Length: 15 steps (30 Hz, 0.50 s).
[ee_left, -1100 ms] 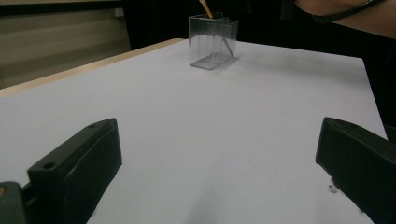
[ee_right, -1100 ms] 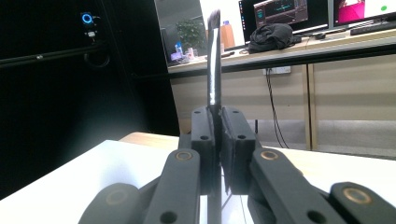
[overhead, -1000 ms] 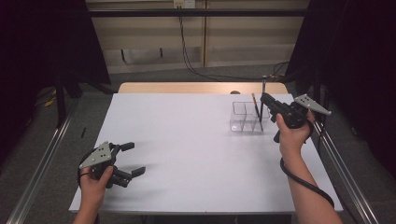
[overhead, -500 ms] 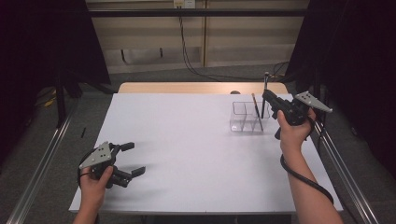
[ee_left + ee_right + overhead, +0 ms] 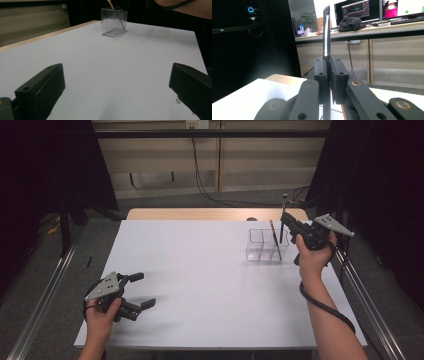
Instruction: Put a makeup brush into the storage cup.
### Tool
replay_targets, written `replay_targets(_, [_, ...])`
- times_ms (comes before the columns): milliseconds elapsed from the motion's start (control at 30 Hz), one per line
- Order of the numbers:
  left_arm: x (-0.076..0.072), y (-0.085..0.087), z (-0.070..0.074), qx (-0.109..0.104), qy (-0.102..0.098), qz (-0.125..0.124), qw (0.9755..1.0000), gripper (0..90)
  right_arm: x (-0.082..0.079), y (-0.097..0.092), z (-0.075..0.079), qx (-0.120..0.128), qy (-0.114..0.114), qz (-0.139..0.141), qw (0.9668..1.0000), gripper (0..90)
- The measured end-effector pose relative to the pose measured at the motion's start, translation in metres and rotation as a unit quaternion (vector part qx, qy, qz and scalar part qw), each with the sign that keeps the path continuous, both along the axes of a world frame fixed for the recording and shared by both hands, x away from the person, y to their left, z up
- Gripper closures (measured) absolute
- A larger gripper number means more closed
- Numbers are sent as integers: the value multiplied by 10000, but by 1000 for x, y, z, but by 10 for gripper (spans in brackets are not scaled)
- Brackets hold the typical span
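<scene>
**Left jaws wide and low, right jaws pinching a dark rod above the clear box**

My left gripper (image 5: 134,291) sits at the near left of the white desk (image 5: 200,270), held in my left hand (image 5: 100,317), low over the surface. Its jaws stand wide apart with nothing between them; in the left gripper view the two black jaws rise from the bottom corners with bare white desk between. The grey three-cornered plate rides on top of it, and the jaws aim toward the middle of the desk.

Past the open stretch of desk, toward the far right, stands the clear box (image 5: 266,245), a see-through container split into compartments. The left gripper view shows the clear box (image 5: 114,22) at the far end of the desk, close to the edge. A pencil-like stick (image 5: 274,239) with a tan shaft leans inside it, its top poking above the rim; which compartment it is in I cannot tell.

Just right of the box, my right hand (image 5: 311,256) holds the right gripper (image 5: 285,226) raised off the desk. Its jaws are closed tight on a thin dark rod (image 5: 283,217), which stands about upright, its top well above the jaws. In the right gripper view the dark rod (image 5: 326,32) rises straight from between the pressed-together jaws, a shine running along its length. Its lower end is at the right end of the box, but I cannot tell whether it is inside. The cable (image 5: 320,302) trails back along my right forearm.
</scene>
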State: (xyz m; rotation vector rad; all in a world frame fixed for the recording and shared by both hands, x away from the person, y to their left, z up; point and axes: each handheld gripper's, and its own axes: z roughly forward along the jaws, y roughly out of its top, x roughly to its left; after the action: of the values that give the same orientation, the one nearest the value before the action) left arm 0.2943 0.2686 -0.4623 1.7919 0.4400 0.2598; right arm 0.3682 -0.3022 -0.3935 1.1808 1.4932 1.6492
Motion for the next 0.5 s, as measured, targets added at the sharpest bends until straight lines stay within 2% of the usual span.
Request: replay_targets(500, [-1, 0, 0, -16, 27, 4, 10000, 3, 7, -8, -4, -39, 20, -125, 9999, 851])
